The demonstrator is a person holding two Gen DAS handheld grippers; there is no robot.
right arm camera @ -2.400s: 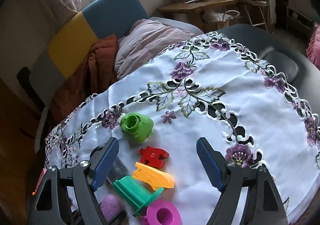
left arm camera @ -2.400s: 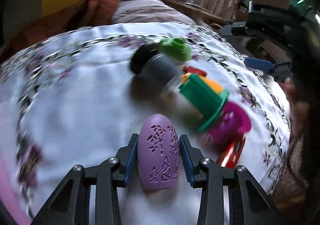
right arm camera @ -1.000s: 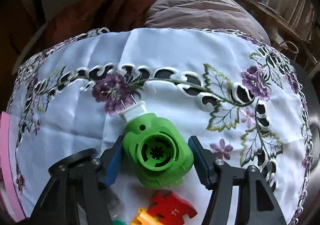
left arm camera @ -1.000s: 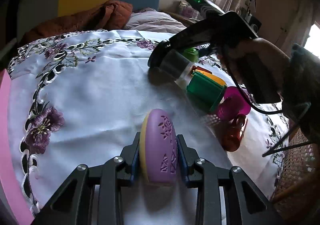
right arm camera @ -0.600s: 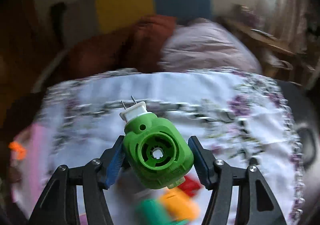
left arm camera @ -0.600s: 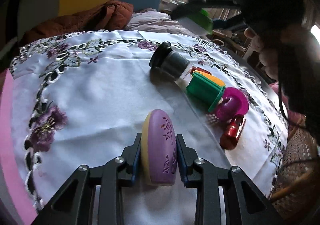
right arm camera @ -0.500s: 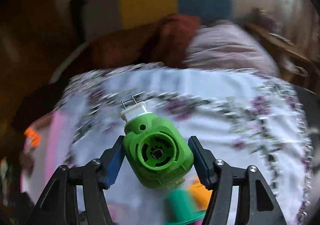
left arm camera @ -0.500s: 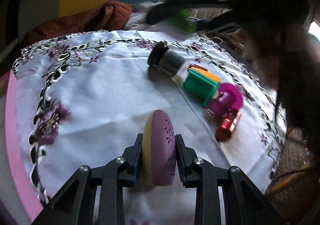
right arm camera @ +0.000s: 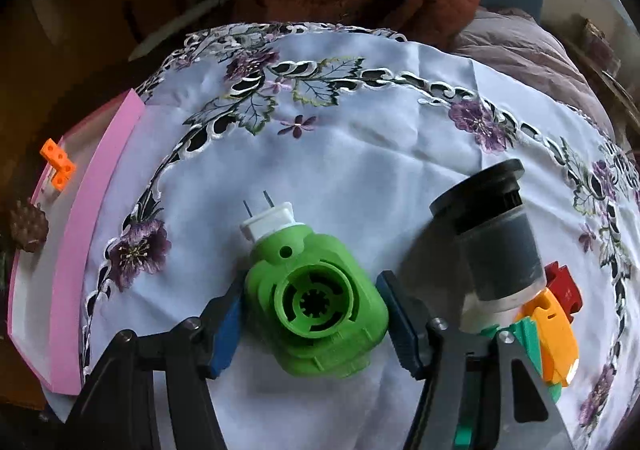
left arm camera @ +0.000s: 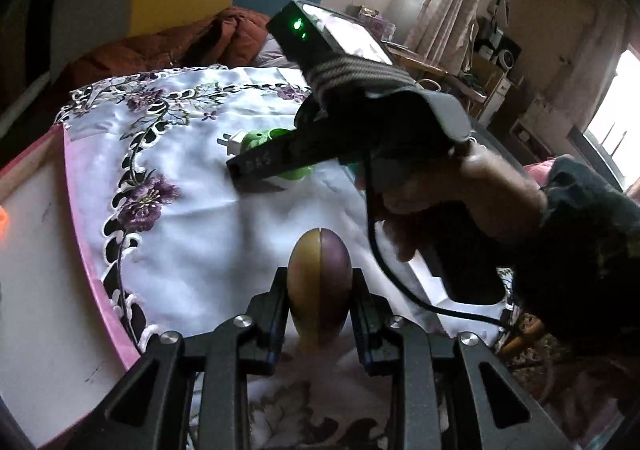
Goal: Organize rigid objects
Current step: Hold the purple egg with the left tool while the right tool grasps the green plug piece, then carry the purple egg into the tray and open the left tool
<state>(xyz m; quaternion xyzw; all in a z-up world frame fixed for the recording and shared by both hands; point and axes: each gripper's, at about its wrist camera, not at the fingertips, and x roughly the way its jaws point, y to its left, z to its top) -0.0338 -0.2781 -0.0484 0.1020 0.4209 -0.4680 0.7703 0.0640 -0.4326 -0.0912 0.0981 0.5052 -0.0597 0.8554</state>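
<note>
Left wrist view: the left gripper (left arm camera: 319, 302) sits at the bottom centre of the frame, clenched on a yellow-and-purple egg-shaped object (left arm camera: 319, 286) that stands on end between its fingers, seam facing the camera. Beneath lies a white embroidered tablecloth (left arm camera: 192, 218) on the desk. At the left edge a pink-rimmed tray (left arm camera: 76, 210) lies just beside the cloth. Across the centre and right, a hand (left arm camera: 452, 202) holds the right gripper's handle; its dark finger partly covers a green plug-in device (left arm camera: 262, 138) resting on the cloth in the middle of the frame.

Right wrist view: the right gripper (right arm camera: 312, 314) occupies the lower centre, its blue pads on either side of the green plug-in device (right arm camera: 316, 298), which lies on the tablecloth (right arm camera: 360, 154) with its white prong end pointing up the frame. Narrow gaps show at both pads, so the grip looks released. To the right a dark-capped jar (right arm camera: 492, 234) lies on its side, with a red piece (right arm camera: 564, 286), an orange piece (right arm camera: 556, 334) and a green piece (right arm camera: 528, 338) bunched at its lower end. At the far left the pink-rimmed tray (right arm camera: 84, 210) holds a small orange block (right arm camera: 58, 162) and a pine cone (right arm camera: 28, 226).
</note>
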